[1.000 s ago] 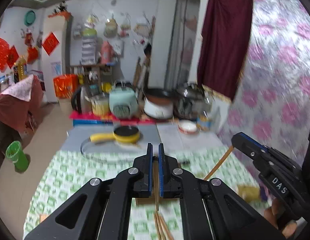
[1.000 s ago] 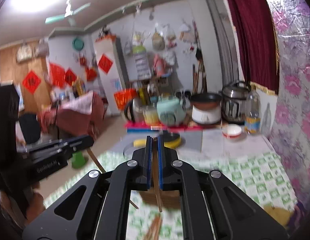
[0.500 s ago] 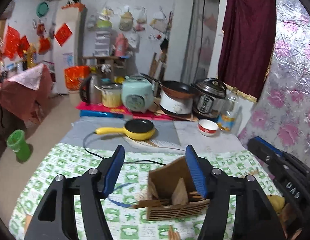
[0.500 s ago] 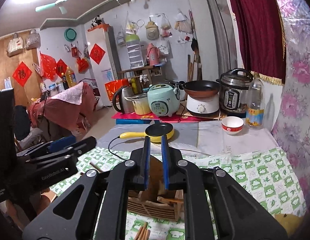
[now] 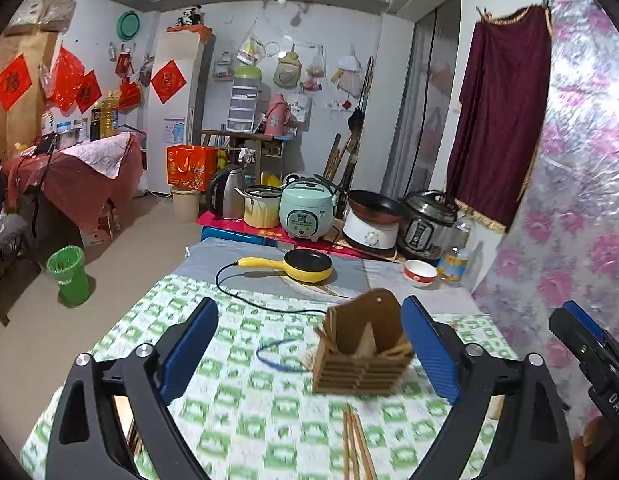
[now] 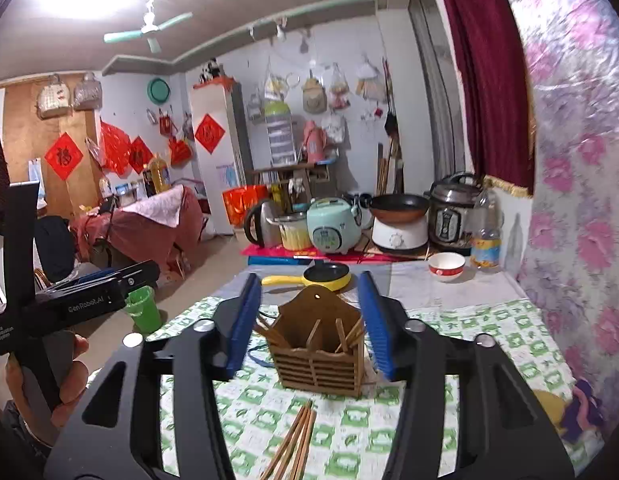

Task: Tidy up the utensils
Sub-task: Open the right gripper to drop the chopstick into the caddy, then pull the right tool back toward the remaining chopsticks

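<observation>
A wooden utensil holder (image 5: 363, 354) stands on the green-checked tablecloth (image 5: 245, 412) with several chopsticks leaning inside it; it also shows in the right wrist view (image 6: 319, 350). A bundle of chopsticks (image 5: 355, 444) lies flat on the cloth in front of the holder and shows in the right wrist view too (image 6: 295, 444). My left gripper (image 5: 309, 354) is open and empty, above and before the holder. My right gripper (image 6: 313, 320) is open and empty, its jaws either side of the holder but nearer the camera.
A yellow electric pan (image 5: 305, 266) with a black cord lies behind the holder. A red-and-white bowl (image 5: 419, 272), a bottle (image 5: 455, 258) and several cookers (image 5: 309, 214) line the far edge. A blue loop (image 5: 275, 354) lies left of the holder. A floral wall (image 5: 569, 220) is at right.
Both grippers were shut on chopsticks a second ago. The left opened first, then the right, and the chopsticks now stand in the holder. Both grippers have drawn back.
</observation>
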`<state>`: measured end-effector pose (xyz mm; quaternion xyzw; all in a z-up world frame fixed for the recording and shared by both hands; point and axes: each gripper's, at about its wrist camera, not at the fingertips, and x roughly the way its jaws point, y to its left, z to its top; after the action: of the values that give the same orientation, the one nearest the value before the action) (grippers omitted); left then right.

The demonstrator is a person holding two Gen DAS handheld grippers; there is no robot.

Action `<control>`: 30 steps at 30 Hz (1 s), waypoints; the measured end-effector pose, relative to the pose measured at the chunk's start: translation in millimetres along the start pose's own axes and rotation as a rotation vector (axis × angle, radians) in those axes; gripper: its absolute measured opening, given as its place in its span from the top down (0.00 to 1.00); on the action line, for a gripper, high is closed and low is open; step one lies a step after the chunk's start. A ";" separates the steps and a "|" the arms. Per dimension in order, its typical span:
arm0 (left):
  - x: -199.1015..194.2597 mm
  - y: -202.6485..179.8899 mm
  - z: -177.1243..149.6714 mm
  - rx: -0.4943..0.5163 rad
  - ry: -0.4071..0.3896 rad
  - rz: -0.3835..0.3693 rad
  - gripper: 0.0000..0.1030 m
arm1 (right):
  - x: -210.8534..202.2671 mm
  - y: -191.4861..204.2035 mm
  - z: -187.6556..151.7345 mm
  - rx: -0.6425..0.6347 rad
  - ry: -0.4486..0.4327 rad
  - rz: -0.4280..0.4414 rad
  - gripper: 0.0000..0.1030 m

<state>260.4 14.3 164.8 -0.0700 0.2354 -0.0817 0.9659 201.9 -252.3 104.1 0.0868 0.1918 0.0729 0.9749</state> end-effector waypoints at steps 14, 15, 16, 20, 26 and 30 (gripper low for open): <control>-161.6 -14.0 -149.2 0.098 -0.055 0.092 0.05 | -158.5 21.0 -120.6 0.014 -0.022 -0.017 0.16; -170.0 -13.7 -167.8 0.107 -0.056 0.096 0.05 | -162.5 21.3 -127.5 0.005 -0.021 -0.028 0.14; -172.2 -13.4 -178.5 0.114 -0.058 0.104 0.05 | -166.3 22.3 -133.0 -0.004 -0.019 -0.038 0.13; -170.1 -14.9 -209.8 0.184 -0.074 0.201 0.05 | -162.1 26.4 -148.4 -0.043 0.008 -0.081 0.12; -146.4 -11.0 -224.6 0.170 -0.006 0.167 0.05 | -133.2 19.6 -164.6 -0.029 0.106 -0.116 0.12; -131.7 -11.7 -235.6 0.201 0.013 0.202 0.05 | -111.4 12.8 -180.5 -0.022 0.184 -0.131 0.12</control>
<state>33.8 5.2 18.0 0.0518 0.2382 -0.0075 0.9698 28.8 -233.9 -17.6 0.0563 0.2849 0.0188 0.9567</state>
